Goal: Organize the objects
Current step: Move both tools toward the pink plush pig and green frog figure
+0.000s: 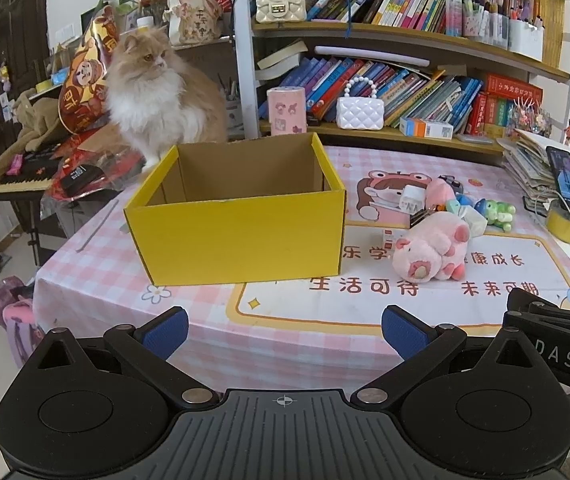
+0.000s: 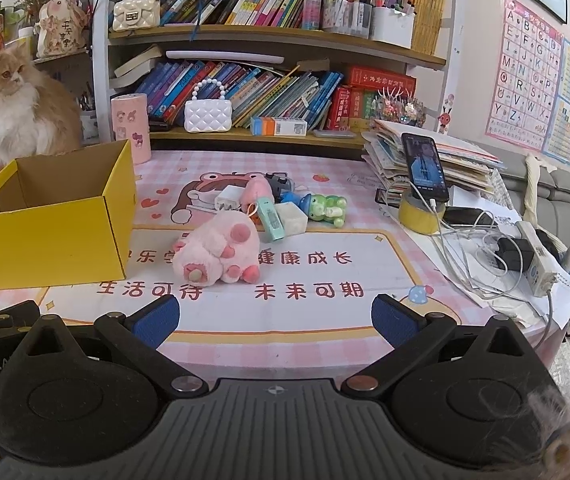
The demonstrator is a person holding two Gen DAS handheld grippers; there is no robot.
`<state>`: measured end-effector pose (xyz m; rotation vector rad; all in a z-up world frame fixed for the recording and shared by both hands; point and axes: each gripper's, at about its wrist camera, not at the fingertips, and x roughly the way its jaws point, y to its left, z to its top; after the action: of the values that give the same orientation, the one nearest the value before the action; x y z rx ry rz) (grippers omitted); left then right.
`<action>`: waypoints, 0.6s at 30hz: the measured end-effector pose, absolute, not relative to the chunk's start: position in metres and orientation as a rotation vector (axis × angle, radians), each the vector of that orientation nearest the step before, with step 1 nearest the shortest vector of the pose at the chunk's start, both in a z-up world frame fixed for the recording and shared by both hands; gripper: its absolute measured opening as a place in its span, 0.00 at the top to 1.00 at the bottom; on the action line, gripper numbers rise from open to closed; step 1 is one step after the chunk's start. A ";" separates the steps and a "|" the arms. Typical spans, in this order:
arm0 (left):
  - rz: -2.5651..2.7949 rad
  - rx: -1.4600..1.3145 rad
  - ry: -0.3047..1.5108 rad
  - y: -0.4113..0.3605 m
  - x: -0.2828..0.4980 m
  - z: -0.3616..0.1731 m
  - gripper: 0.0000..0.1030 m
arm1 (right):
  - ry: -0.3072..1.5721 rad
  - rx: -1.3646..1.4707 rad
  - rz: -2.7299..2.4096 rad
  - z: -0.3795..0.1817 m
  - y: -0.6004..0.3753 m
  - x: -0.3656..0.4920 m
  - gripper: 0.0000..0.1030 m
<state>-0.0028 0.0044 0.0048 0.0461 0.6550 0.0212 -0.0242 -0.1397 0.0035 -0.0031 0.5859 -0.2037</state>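
Left gripper (image 1: 285,330) and right gripper (image 2: 275,320) hover wide open, holding nothing; the cat (image 1: 157,96) behind the yellow box (image 1: 241,236) could interfere.

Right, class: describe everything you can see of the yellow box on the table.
The yellow box is an open-topped cardboard carton, bright yellow outside and plain brown inside, with no lid in view. It stands upright on the pink checked tablecloth, left of the pink plush pig and apart from it. What shows of its inside looks empty, though the floor is hidden. A fluffy cat sits just behind it. Neither gripper touches it.
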 end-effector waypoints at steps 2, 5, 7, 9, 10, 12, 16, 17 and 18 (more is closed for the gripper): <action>0.019 0.046 0.659 0.005 -0.002 0.004 0.00 | 0.591 0.000 -0.202 0.003 -0.139 -0.023 0.00; 0.018 0.044 0.660 0.006 -0.002 0.004 0.00 | 0.592 0.000 -0.203 0.002 -0.138 -0.022 0.00; 0.019 0.043 0.661 0.006 -0.002 0.004 0.00 | 0.592 0.000 -0.204 0.002 -0.139 -0.023 0.00; 0.017 0.040 0.664 0.006 -0.001 0.003 0.00 | 0.592 0.000 -0.203 0.002 -0.139 -0.023 0.00; 0.017 0.039 0.665 0.006 -0.001 0.003 0.00 | 0.592 -0.001 -0.202 0.002 -0.139 -0.023 0.00; 0.017 0.036 0.667 0.007 0.000 0.003 0.00 | 0.592 -0.001 -0.202 0.002 -0.139 -0.023 0.00; 0.019 0.029 0.662 0.008 0.002 0.004 0.00 | 0.588 -0.001 -0.201 0.002 -0.139 -0.023 0.00; 0.019 0.027 0.661 0.008 0.002 0.004 0.00 | 0.586 -0.003 -0.201 0.002 -0.139 -0.022 0.00; 0.019 0.026 0.661 0.008 0.002 0.004 0.00 | 0.586 -0.007 -0.201 0.002 -0.139 -0.022 0.00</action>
<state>0.0023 0.0078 0.0036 0.0257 0.6611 0.0194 -0.0219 -0.1392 0.0018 -0.0065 0.5860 -0.2014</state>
